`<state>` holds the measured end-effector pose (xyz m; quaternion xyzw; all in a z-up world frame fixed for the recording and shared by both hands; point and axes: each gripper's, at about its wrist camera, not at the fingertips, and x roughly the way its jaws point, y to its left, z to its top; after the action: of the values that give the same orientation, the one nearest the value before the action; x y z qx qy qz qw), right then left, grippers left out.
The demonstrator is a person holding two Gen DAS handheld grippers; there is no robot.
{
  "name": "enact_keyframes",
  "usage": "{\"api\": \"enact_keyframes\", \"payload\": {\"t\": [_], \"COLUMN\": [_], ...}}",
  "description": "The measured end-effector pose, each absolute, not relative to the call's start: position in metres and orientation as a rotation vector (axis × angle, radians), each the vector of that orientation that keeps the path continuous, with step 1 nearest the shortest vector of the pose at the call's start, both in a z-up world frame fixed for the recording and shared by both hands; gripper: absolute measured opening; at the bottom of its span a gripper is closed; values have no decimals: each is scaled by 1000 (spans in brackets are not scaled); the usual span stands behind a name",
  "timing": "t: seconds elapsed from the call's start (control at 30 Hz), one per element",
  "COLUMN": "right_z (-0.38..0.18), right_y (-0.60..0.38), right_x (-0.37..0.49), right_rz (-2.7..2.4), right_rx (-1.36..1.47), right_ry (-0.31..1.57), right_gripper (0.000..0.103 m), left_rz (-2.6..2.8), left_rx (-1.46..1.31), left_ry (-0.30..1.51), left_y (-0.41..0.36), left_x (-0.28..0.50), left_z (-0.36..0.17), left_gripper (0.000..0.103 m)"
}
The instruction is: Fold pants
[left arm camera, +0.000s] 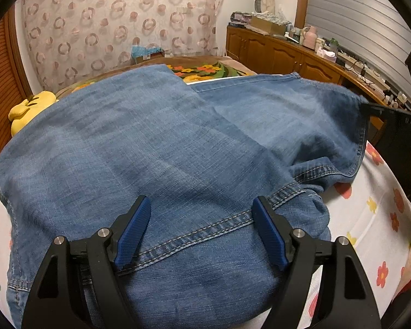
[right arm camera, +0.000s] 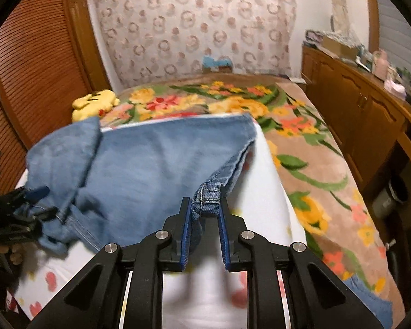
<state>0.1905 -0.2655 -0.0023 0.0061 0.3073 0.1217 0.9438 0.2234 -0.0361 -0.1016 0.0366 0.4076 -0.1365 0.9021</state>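
Pants (left arm camera: 156,142) lay half-folded on the bed (right arm camera: 265,192).
Left claw (left arm camera: 201,229) gaped wide over the denim; right claw (right arm camera: 204,219) pinched a hem.

My left gripper (left arm camera: 201,230) is matt black plastic with bright metal pins; its pads (left arm camera: 133,235) at seven o'clock are blue and finely ribbed. My right gripper (right arm camera: 204,229) is made the same. The pants (left arm camera: 150,142) are faded blue denim, a coarse matt weave with pale raised stitching. The sheet (left arm camera: 370,219) at four o'clock is smooth white printed cloth. The blanket (right arm camera: 301,142) is thick, fuzzy pile. The cabinet (right arm camera: 364,120) at two o'clock is varnished wood with a soft sheen. The curtain (left arm camera: 109,27) at twelve is thin, sheer fabric.
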Motion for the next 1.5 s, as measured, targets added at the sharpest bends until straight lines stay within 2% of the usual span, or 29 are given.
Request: {"api": "enact_keyframes", "payload": {"t": [0.23, 0.7, 1.13, 1.4, 1.5], "right_z": [2, 17, 21, 12, 5], "right_y": [-243, -210, -174, -173, -180], "right_x": [186, 181, 176, 185, 192], "right_rz": [327, 504, 691, 770, 743], "right_rx": [-28, -120, -204, -233, -246], "right_ry": [596, 527, 483, 533, 557], "right_gripper": [19, 19, 19, 19, 26], "left_rz": [-244, -131, -60, -35, -39], "left_rx": [43, 1, -35, -65, -60], "left_ry": [854, 740, 715, 718, 727], "left_y": [-23, 34, 73, 87, 84], "left_x": [218, 189, 170, 166, 166], "left_z": [-86, -42, -36, -43, -46], "left_gripper": [78, 78, 78, 78, 78]}}
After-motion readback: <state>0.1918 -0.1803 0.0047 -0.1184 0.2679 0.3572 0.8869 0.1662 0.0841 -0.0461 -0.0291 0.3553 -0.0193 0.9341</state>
